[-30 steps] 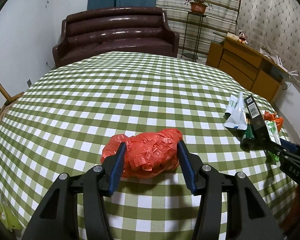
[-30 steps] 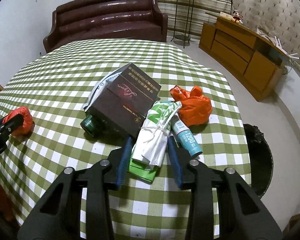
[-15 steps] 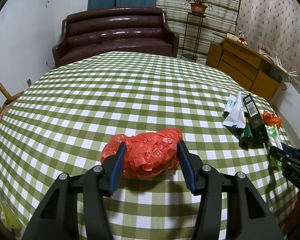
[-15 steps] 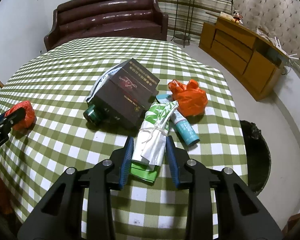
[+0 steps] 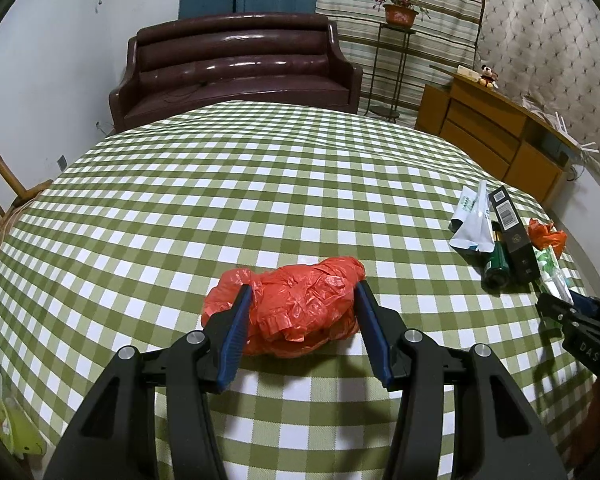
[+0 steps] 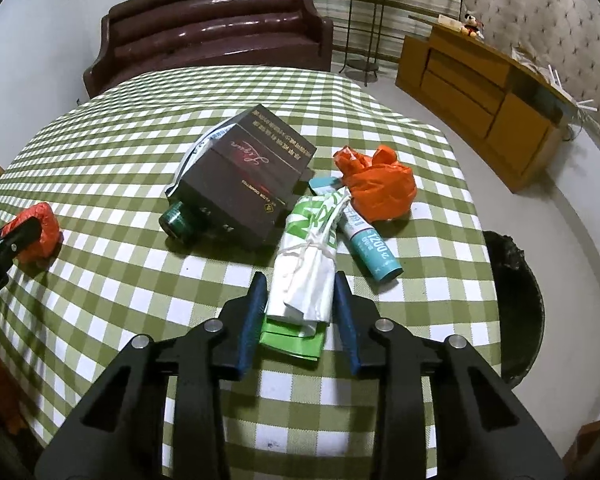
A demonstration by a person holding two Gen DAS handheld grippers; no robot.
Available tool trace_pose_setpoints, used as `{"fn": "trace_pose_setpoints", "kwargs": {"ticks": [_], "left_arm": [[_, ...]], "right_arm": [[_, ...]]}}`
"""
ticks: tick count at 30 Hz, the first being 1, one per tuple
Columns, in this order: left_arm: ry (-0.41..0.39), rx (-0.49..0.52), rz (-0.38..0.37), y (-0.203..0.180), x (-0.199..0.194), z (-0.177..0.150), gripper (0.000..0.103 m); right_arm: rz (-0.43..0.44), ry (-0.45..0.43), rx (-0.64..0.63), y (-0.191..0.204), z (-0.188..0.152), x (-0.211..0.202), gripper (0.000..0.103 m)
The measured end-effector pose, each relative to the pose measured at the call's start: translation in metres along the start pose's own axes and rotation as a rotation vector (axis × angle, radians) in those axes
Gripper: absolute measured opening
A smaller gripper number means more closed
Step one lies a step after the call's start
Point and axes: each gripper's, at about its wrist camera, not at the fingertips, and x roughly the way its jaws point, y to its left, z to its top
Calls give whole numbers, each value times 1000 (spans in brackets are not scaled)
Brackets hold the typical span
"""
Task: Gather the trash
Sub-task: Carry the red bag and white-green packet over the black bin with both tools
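Looks like the grab stage: left gripper (image 5: 302,308) clamped on the crumpled red plastic bag (image 5: 296,304), right gripper (image 6: 300,304) pinching the white-and-green folded bag (image 6: 306,276), so next is probably lifting both toward the black bin (image 6: 516,300).

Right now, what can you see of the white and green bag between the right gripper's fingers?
The white and green bag is a folded, crumpled plastic bundle, white with green print, tied round the middle with thin white string, a bright green edge showing at its near end. It lies lengthwise on the checked tablecloth, its far end against the dark box and overlapping the teal tube. The right gripper has it between its blue pads, jaws closed on its sides.
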Motion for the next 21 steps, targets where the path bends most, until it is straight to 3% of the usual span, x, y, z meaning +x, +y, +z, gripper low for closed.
{"fn": "trace_pose_setpoints", "kwargs": {"ticks": [10,21], "left_arm": [[-8,10,-36,-23,-11,-1,51],[-40,72,-148,-88,-24,7,51]], "right_arm": [[1,-83,11,-13,-8,-34,32],[-62,-131,86,-75,-26,-62,32]]}}
